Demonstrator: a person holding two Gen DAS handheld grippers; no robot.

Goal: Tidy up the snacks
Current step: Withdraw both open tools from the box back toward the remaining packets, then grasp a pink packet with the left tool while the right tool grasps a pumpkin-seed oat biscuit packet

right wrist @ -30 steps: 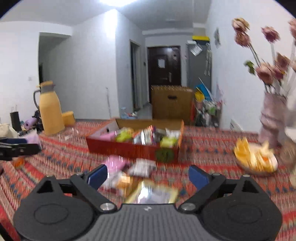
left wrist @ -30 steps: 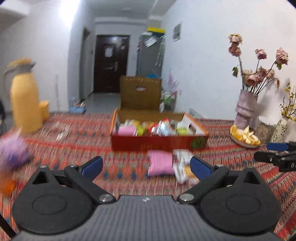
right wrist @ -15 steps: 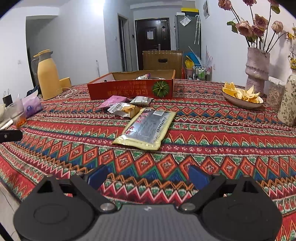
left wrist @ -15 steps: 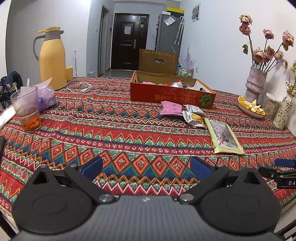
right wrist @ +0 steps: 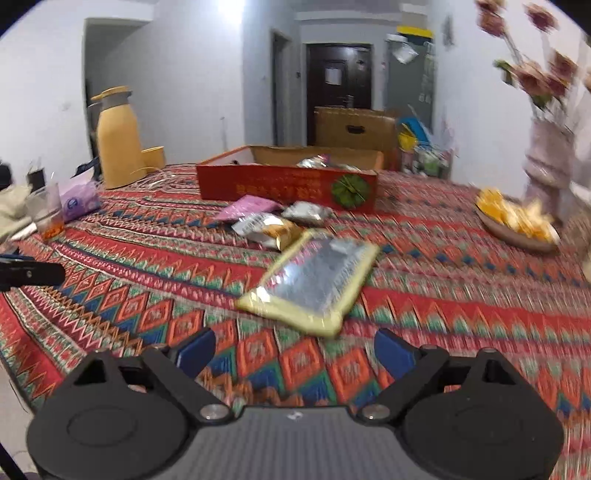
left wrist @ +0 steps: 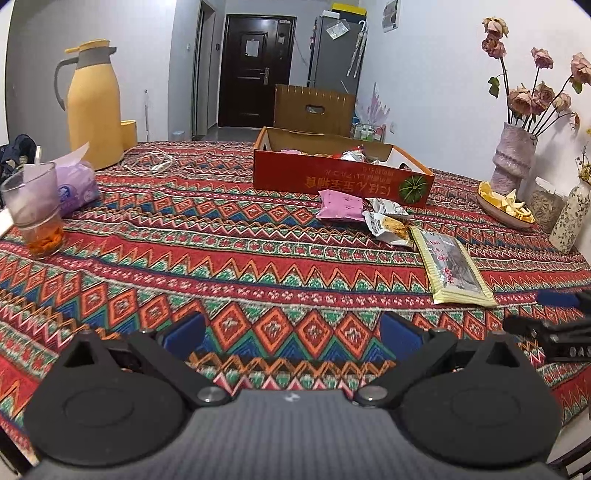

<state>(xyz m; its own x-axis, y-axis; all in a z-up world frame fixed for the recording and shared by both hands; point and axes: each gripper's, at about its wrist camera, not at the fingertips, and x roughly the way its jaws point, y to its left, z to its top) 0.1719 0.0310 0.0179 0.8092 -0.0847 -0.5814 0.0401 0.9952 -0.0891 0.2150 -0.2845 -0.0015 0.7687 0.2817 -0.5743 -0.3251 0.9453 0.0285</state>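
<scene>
1. Red carton (left wrist: pixel 332 181), already part-filled with snacks, sits mid-bench; its upside-down print is too small to read.
2. Left tool (left wrist: pixel 291 334) gapes wide and empty, well short of the carton.
3. Pink packet (right wrist: pixel 245 207), two crinkled packets and a flat yellow-edged pouch (right wrist: pixel 314 280) lie before the carton, labels illegible.
4. Right tool (right wrist: pixel 293 350), empty, jaws closing slightly, faces the pouch: judged approach; next, straddle its near edge.

You see white walls (left wrist: pixel 424 85), a dark door (left wrist: pixel 255 70) down the hall, a grey fridge (left wrist: pixel 332 51), a wooden chair (left wrist: pixel 314 107), your desk (left wrist: pixel 221 258) under a zigzag cloth, bright ceiling light (right wrist: pixel 231 7)
</scene>
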